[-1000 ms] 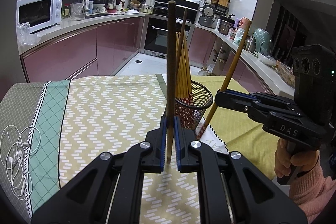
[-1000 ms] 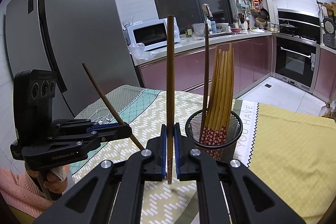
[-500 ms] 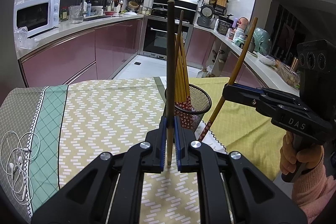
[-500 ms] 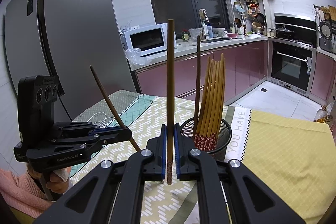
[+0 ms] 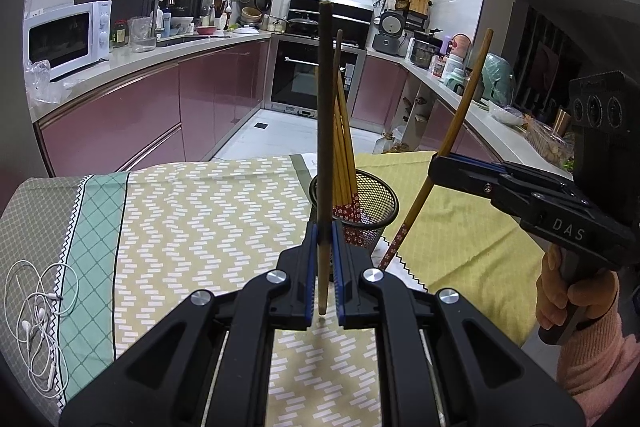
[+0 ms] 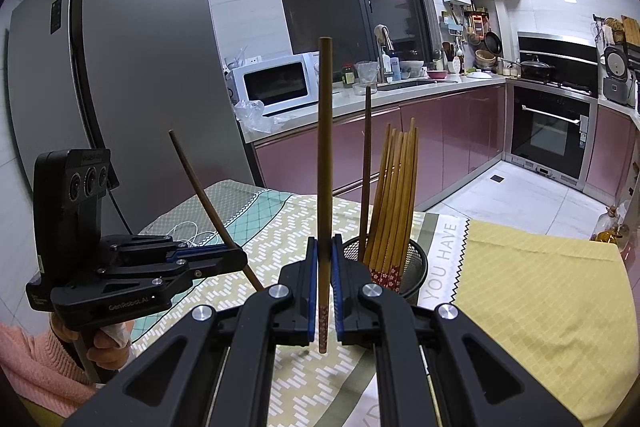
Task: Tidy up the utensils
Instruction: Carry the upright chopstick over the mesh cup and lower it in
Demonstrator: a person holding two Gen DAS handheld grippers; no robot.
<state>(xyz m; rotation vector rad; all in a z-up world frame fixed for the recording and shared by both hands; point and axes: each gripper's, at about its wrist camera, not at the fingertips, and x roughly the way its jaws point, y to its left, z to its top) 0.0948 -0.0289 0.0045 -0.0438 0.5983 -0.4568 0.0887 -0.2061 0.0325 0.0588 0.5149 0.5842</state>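
The left gripper [image 5: 324,267] pinches a dark chopstick [image 5: 325,131] upright; the right gripper [image 6: 324,283] pinches a flower-tipped chopstick [image 6: 325,163]. Both hover beside the mesh holder [image 6: 416,267], apparently near the tablecloth's [image 5: 200,219] far edge.

Both tongs, left [image 5: 323,255] and right [image 6: 323,275], seem clamped, each held level in a pink-sleeved hand.

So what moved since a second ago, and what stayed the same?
The black mesh cup of wooden chopsticks sits lower and nearer in the right wrist view, so that gripper has lifted slightly. The left gripper still clamps its dark brown chopstick; the right gripper still clamps its light brown flower-tipped chopstick. Nothing released.
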